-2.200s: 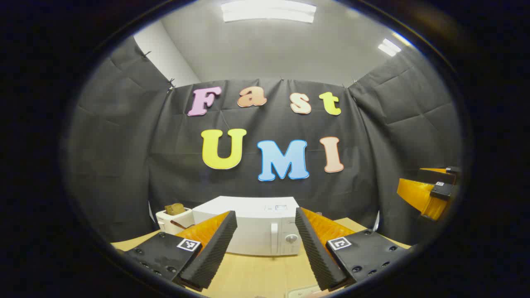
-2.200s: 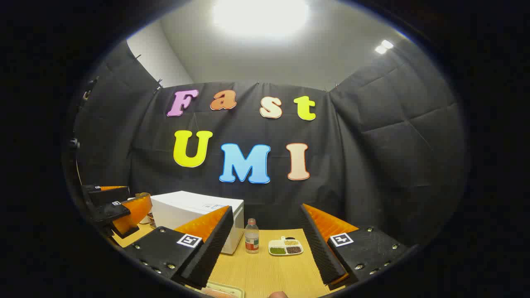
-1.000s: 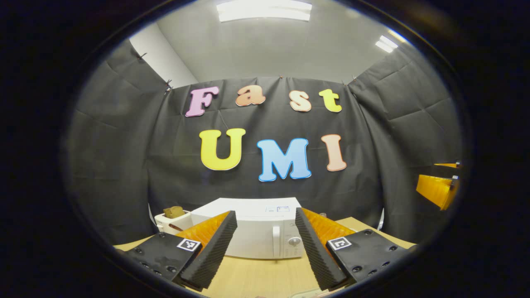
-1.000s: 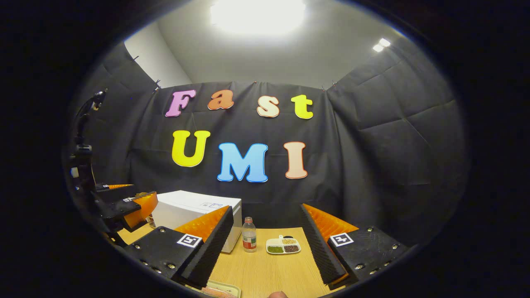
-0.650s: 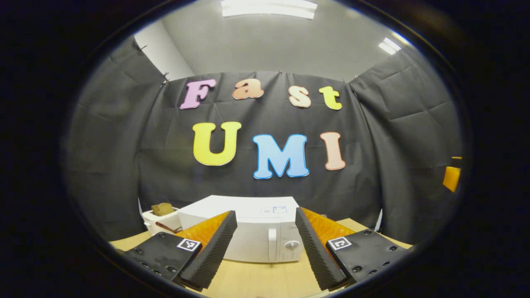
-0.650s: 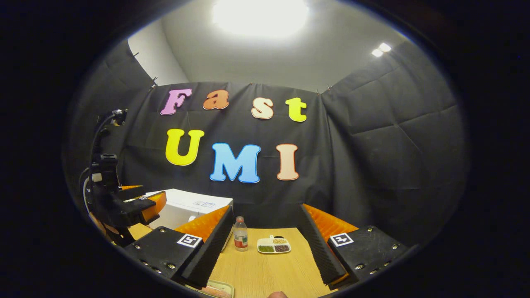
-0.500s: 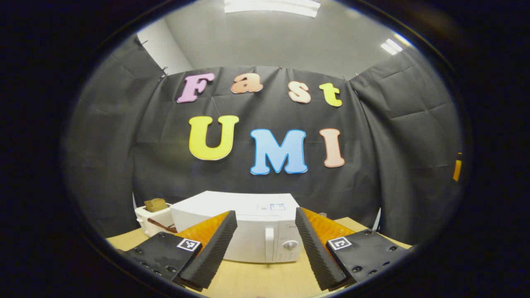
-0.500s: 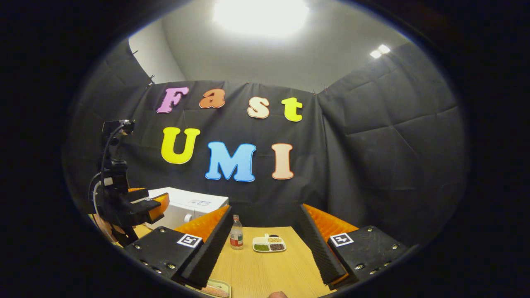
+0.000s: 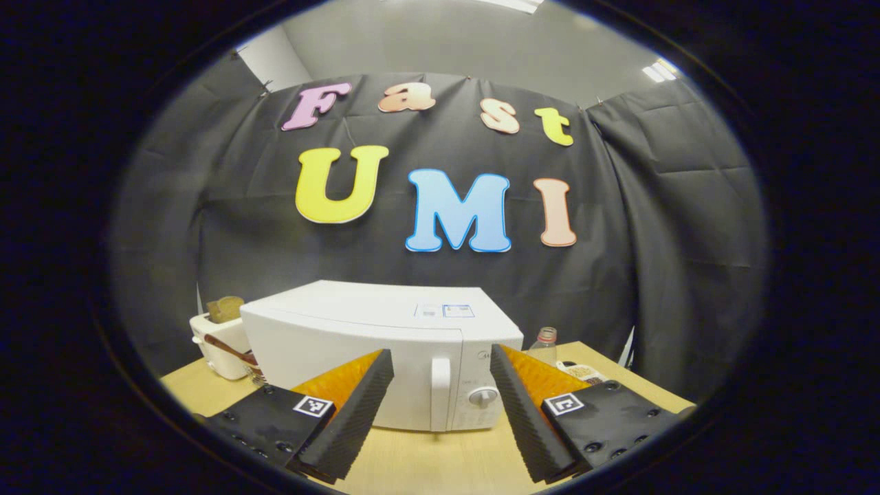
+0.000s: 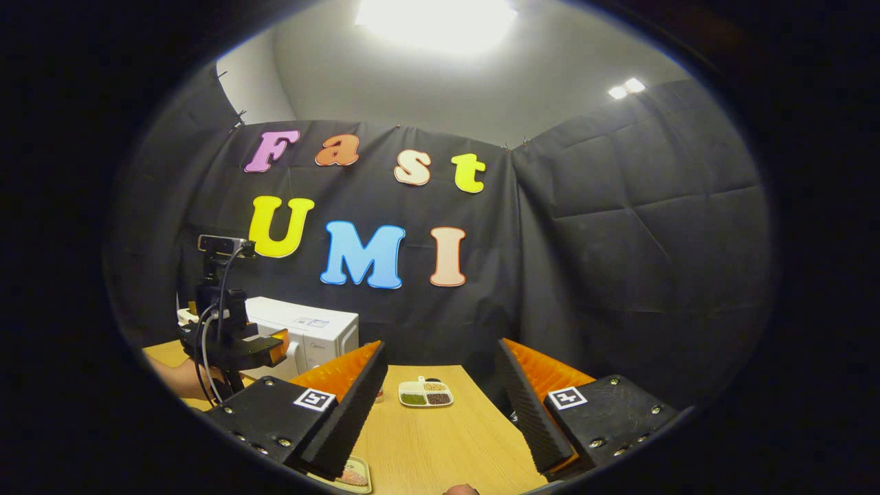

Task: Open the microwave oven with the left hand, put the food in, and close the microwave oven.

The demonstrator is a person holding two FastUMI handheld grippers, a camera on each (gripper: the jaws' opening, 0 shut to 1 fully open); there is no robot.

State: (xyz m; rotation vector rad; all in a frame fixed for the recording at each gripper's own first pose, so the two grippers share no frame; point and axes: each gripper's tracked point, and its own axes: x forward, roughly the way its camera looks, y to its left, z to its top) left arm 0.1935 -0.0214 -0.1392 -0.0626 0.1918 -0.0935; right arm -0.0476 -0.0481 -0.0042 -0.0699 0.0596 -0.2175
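The white microwave stands straight ahead in the left gripper view with its door shut; the vertical handle and a round knob sit at its right. My left gripper is open, level with the handle and a short way in front of it, holding nothing. In the right gripper view the left gripper, held by a hand, hangs before the microwave. My right gripper is open and empty above the table. A pale tray of food lies under its left finger.
A white toaster with bread stands left of the microwave. To the microwave's right are a small bottle and a sectioned dish of grains. The wooden table ends at the black cloth walls.
My left gripper has moved forward and lower toward the microwave, which now looms larger. The right gripper has swung rightward, so the microwave and left gripper sit farther left in its view.
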